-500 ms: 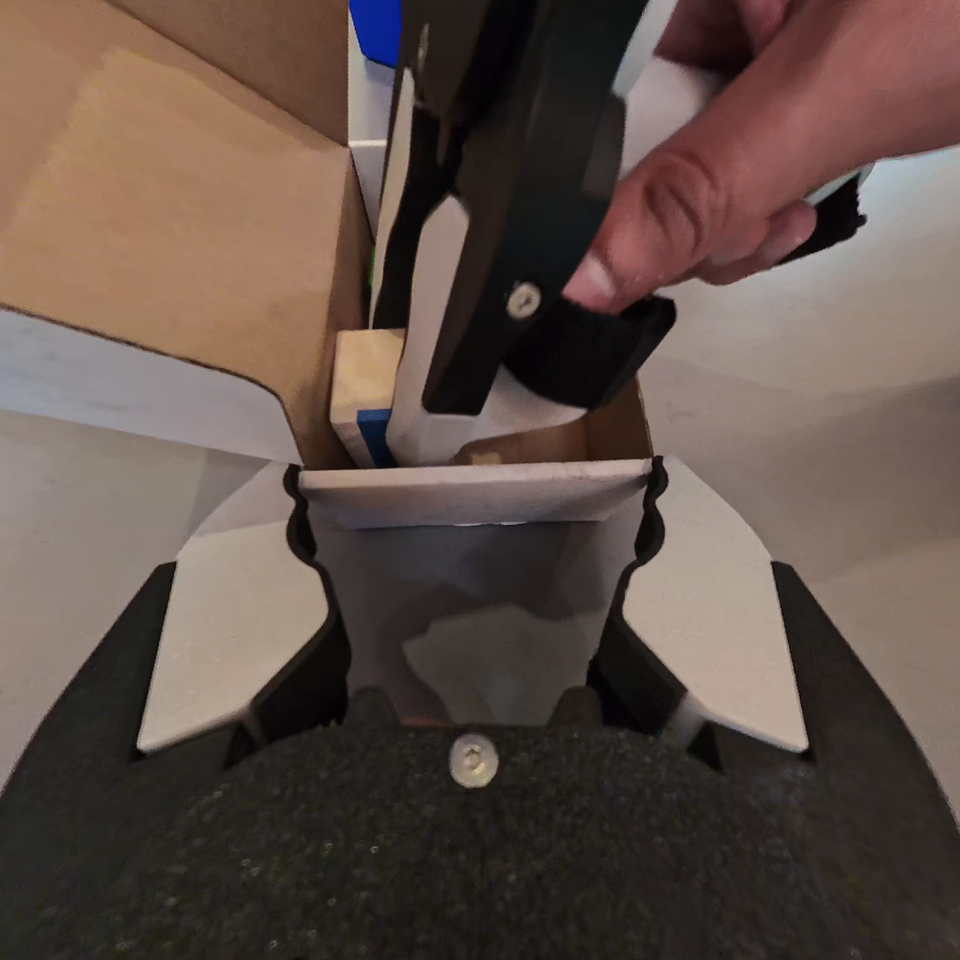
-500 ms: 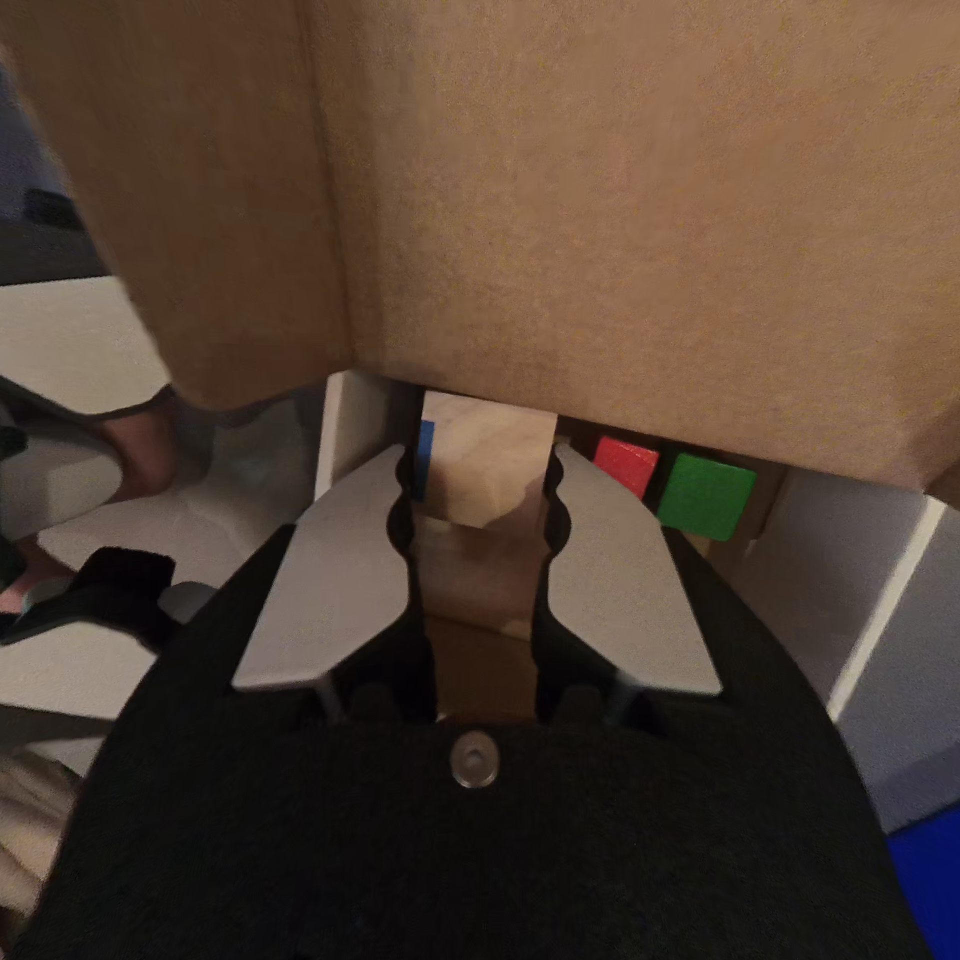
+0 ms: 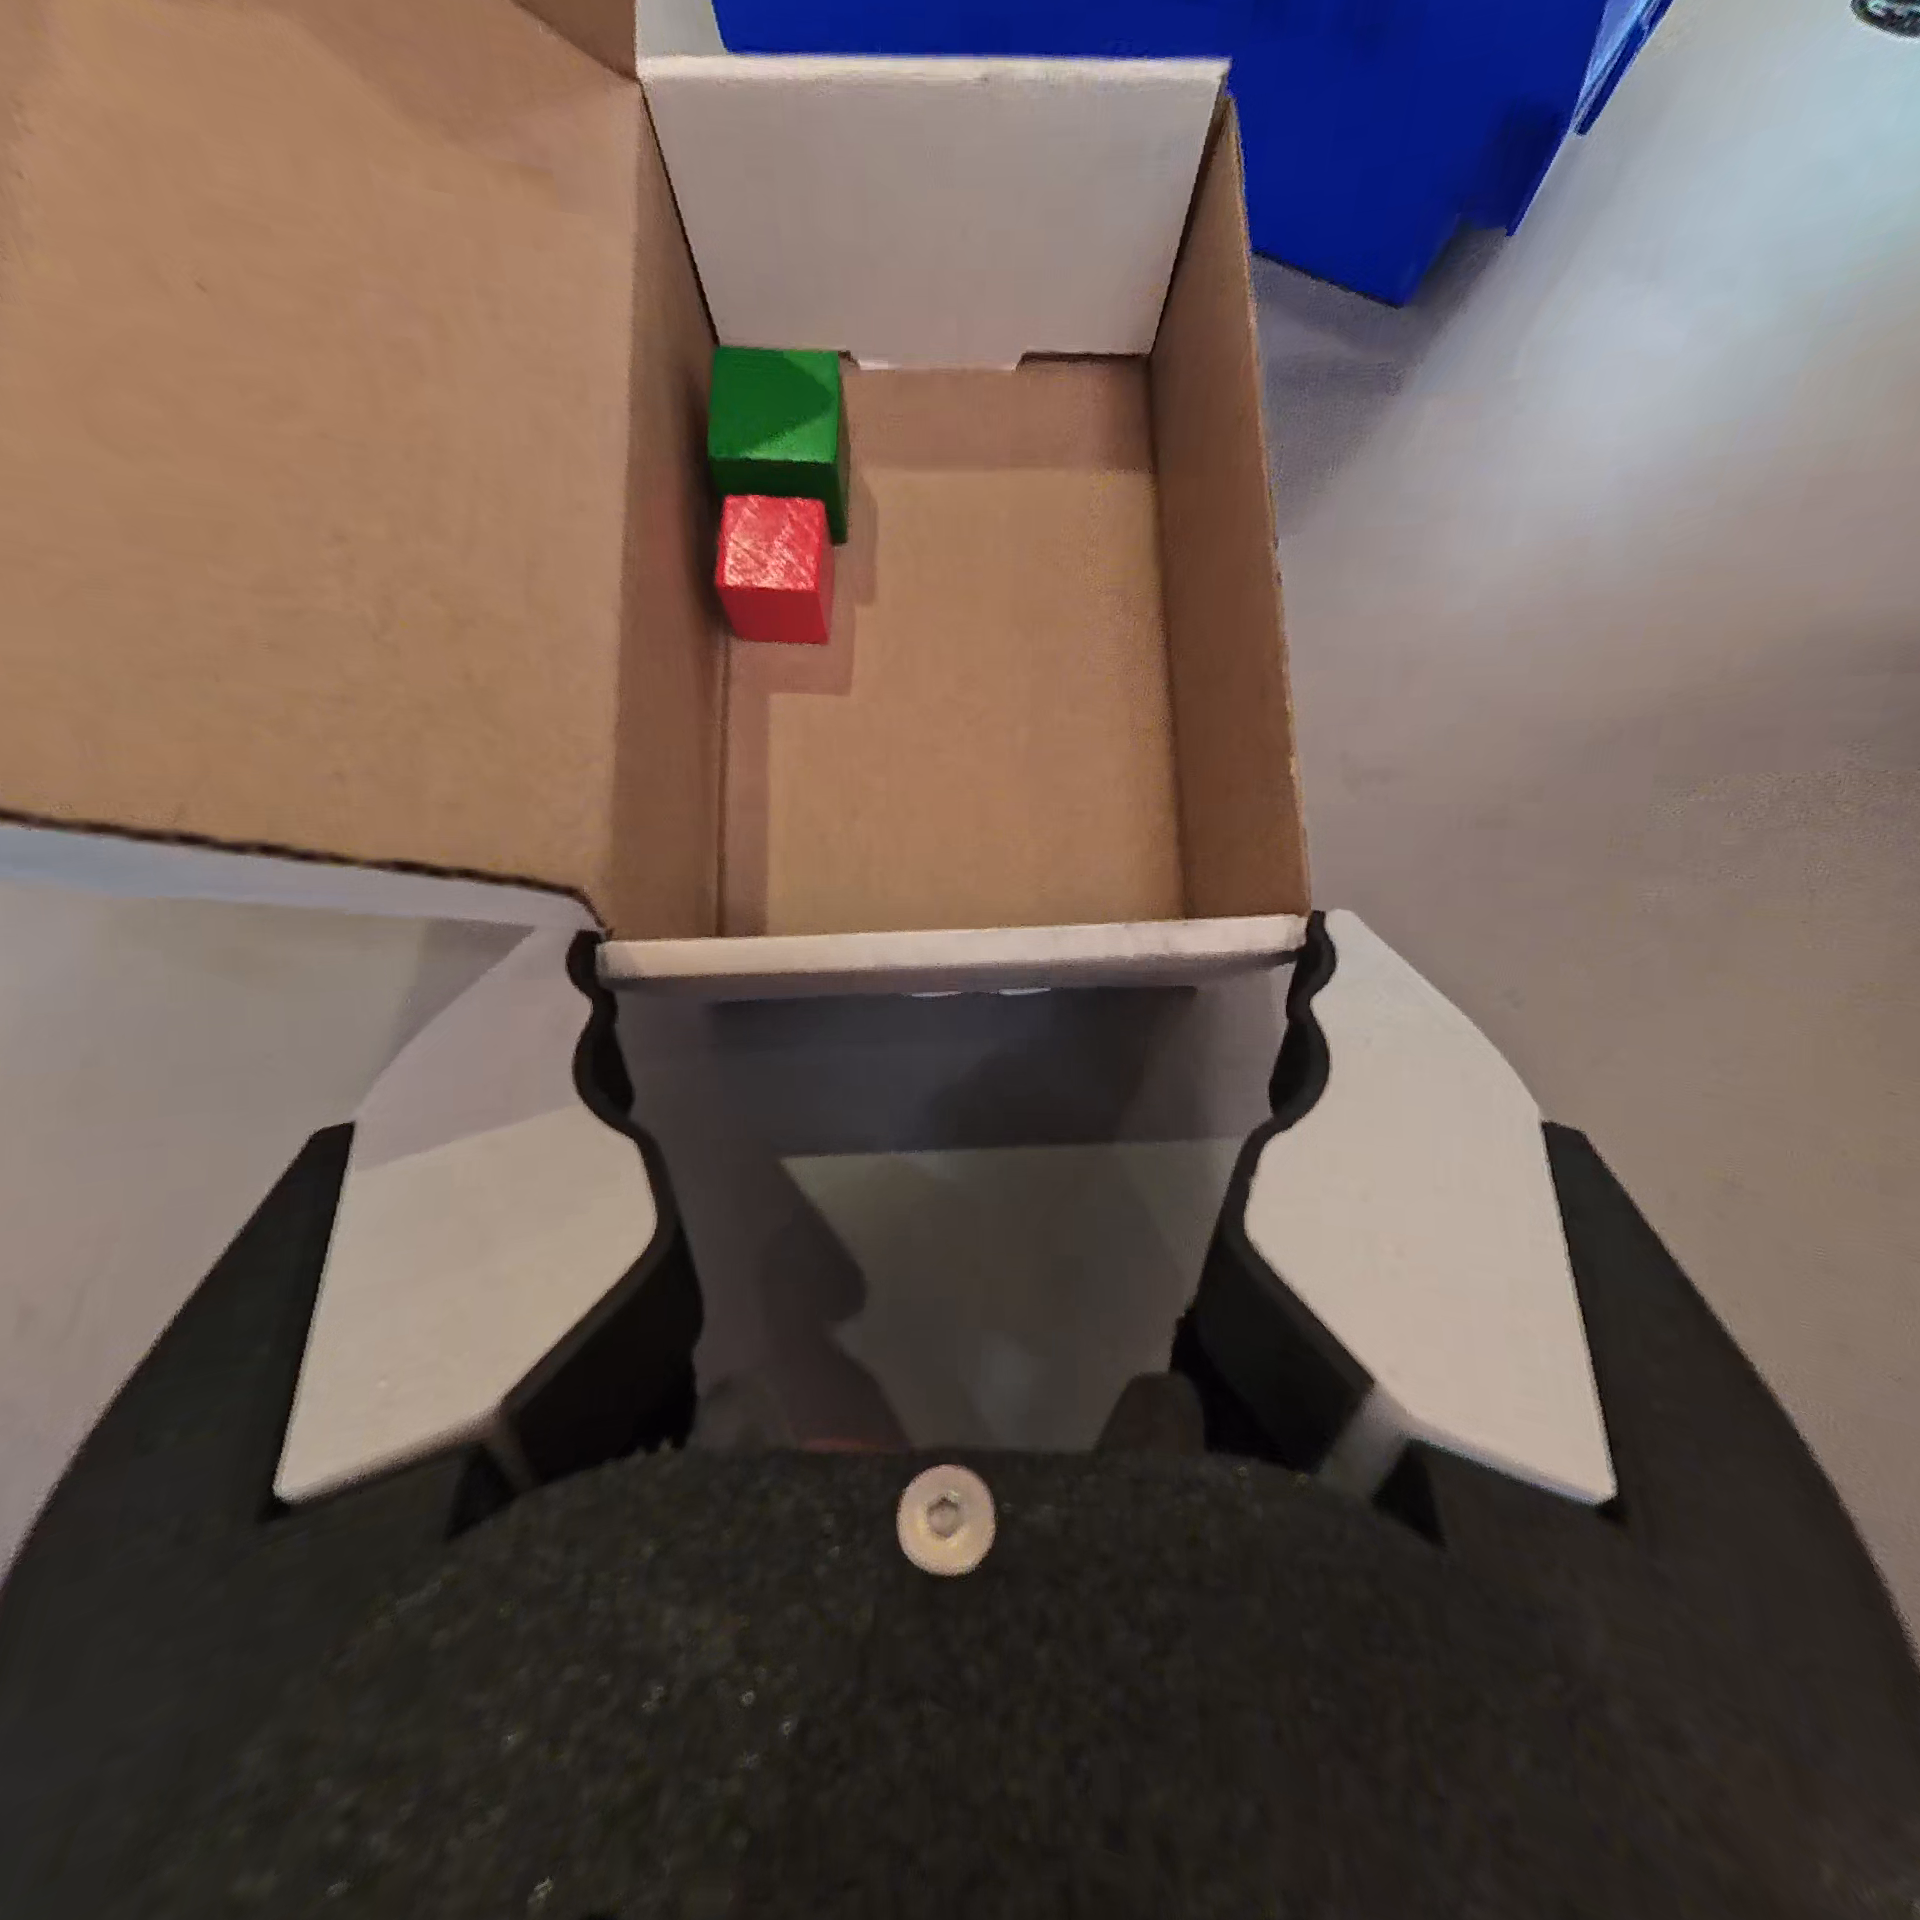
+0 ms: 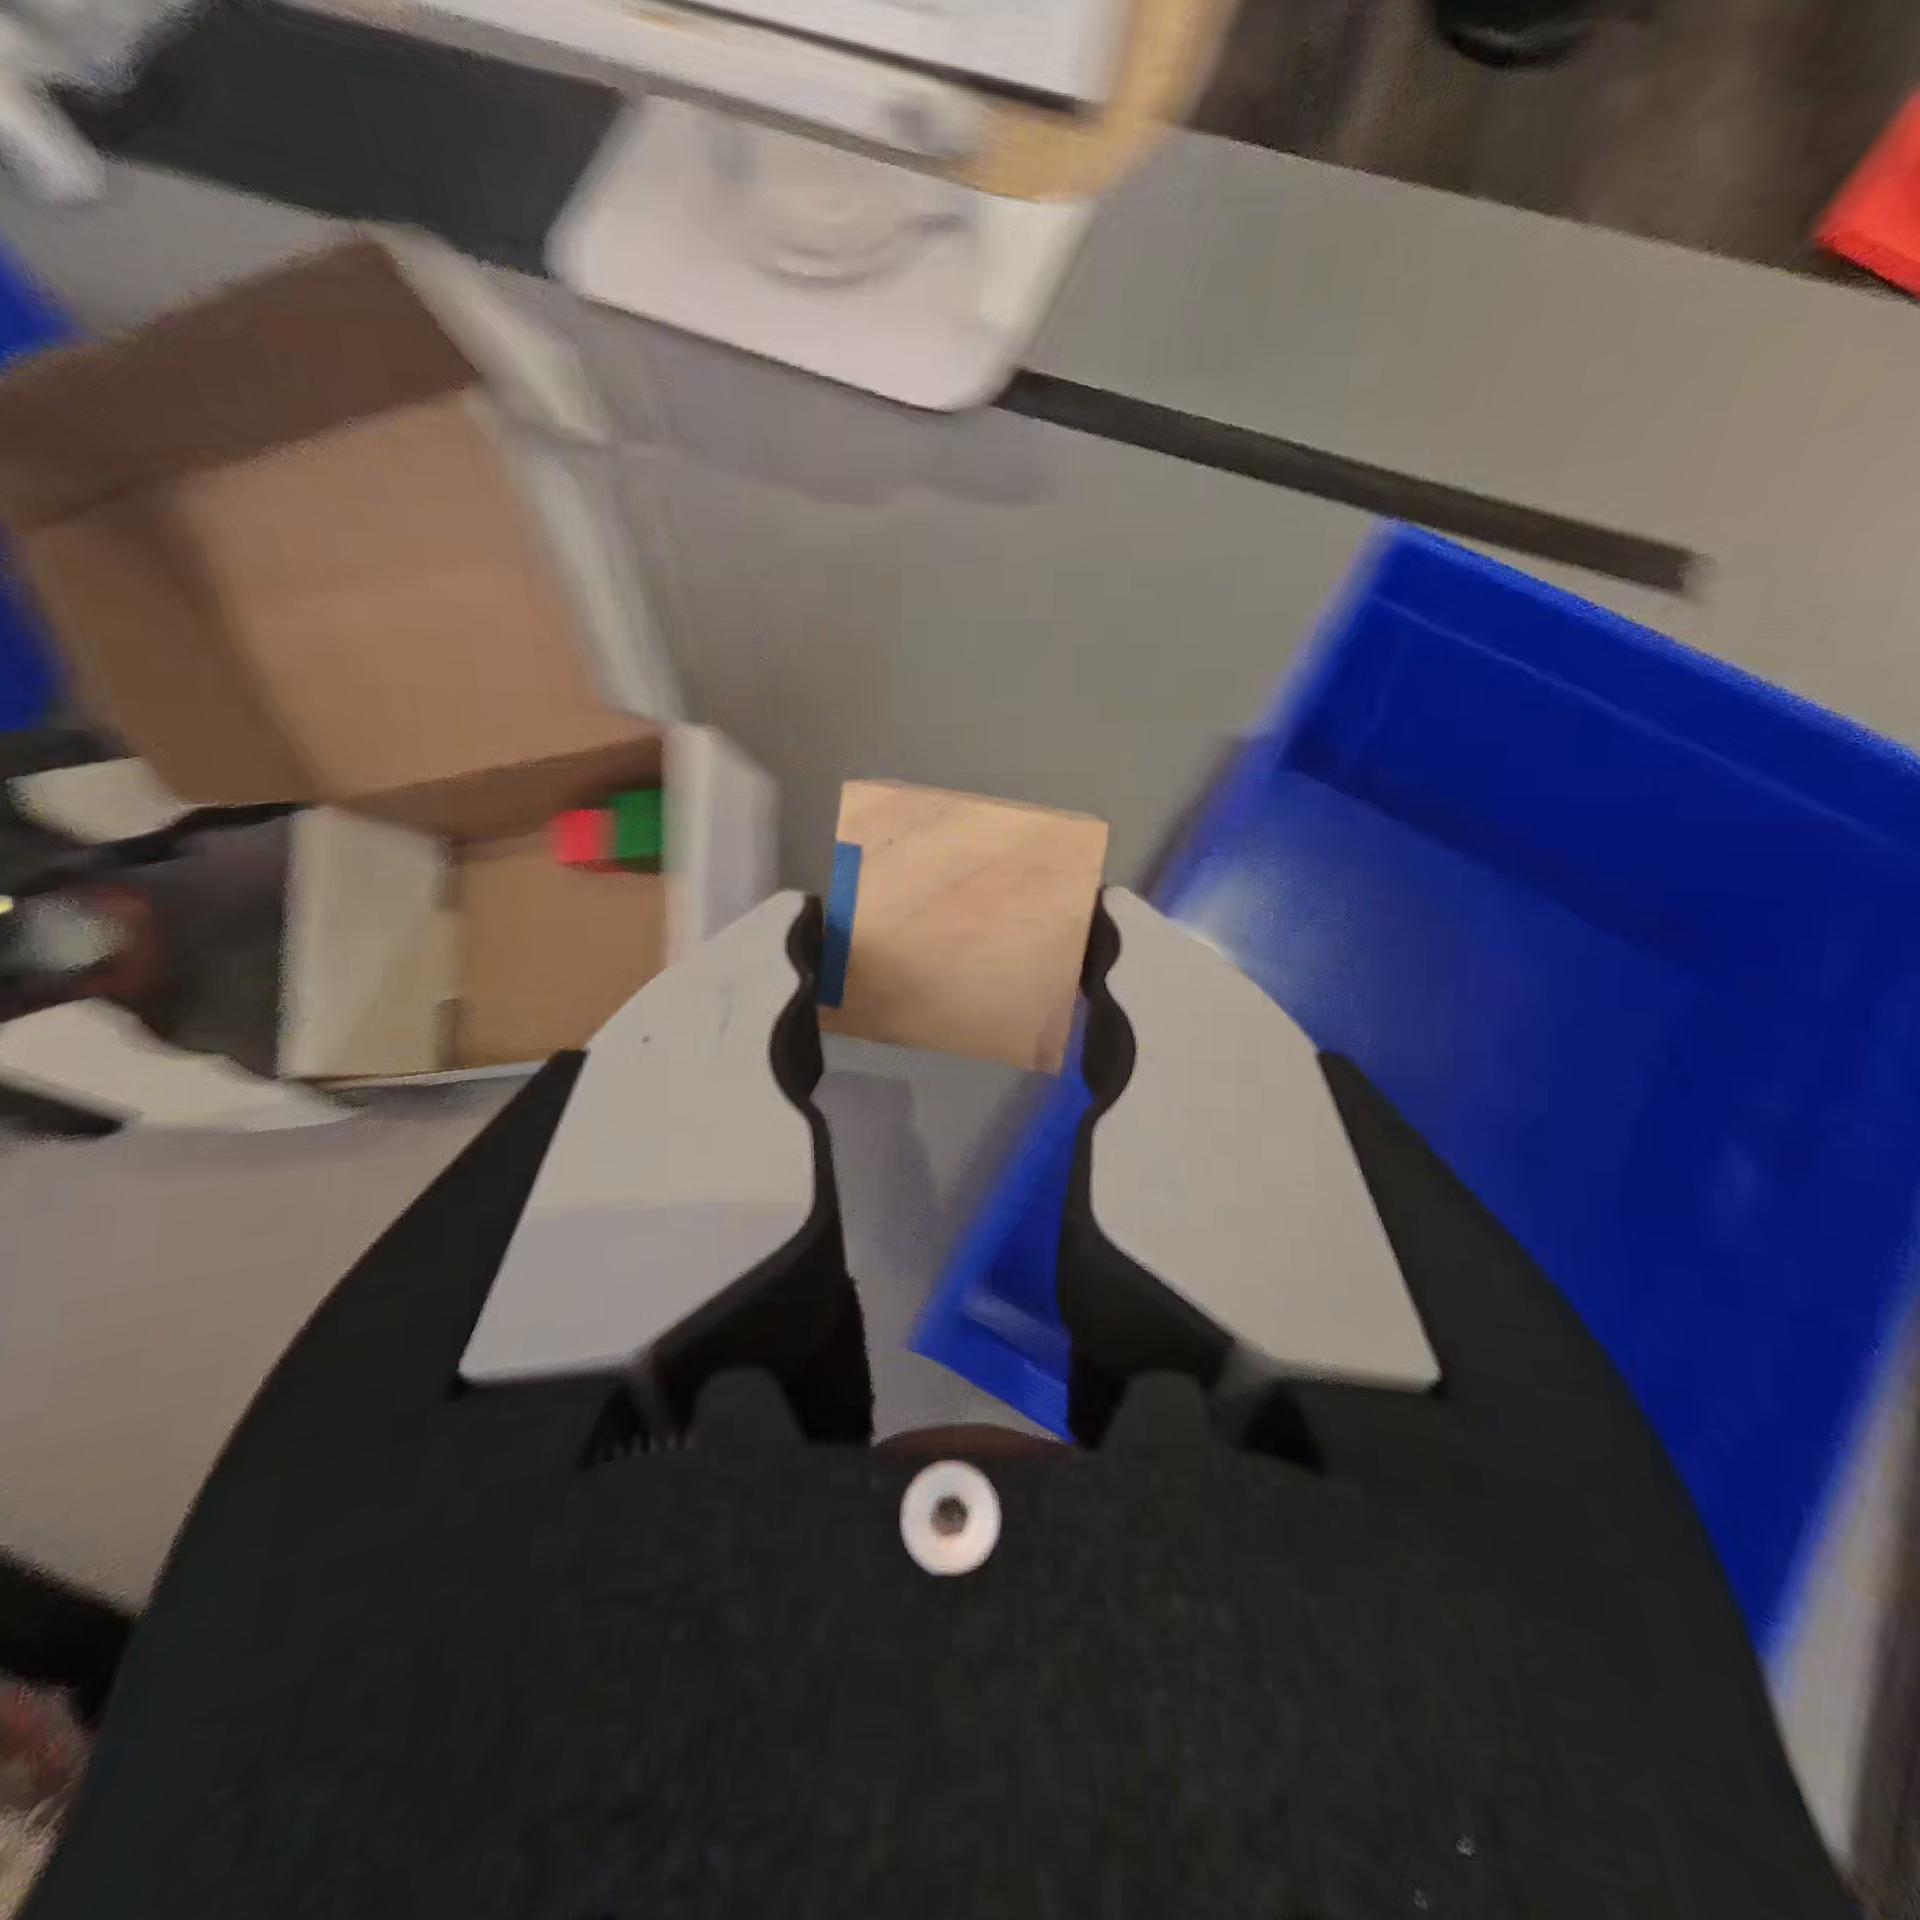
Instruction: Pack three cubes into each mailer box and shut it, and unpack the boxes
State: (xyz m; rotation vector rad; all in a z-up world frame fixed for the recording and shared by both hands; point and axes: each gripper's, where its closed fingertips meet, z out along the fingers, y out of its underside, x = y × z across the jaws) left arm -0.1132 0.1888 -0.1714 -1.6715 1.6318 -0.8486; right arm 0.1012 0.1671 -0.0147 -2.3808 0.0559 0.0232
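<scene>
Right tongs (image 4: 951,961) pinch a wooden cube (image 4: 961,925) at their tips, above the blue bin (image 4: 1558,935); left tongs (image 3: 948,971) clamp the mailer box (image 3: 1231,623) front wall, with 2 cubes, green (image 3: 777,421) and red (image 3: 774,566), inside

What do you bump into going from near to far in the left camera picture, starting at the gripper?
Left hand-held gripper → front wall of the mailer box → red cube → green cube → blue bin.
</scene>
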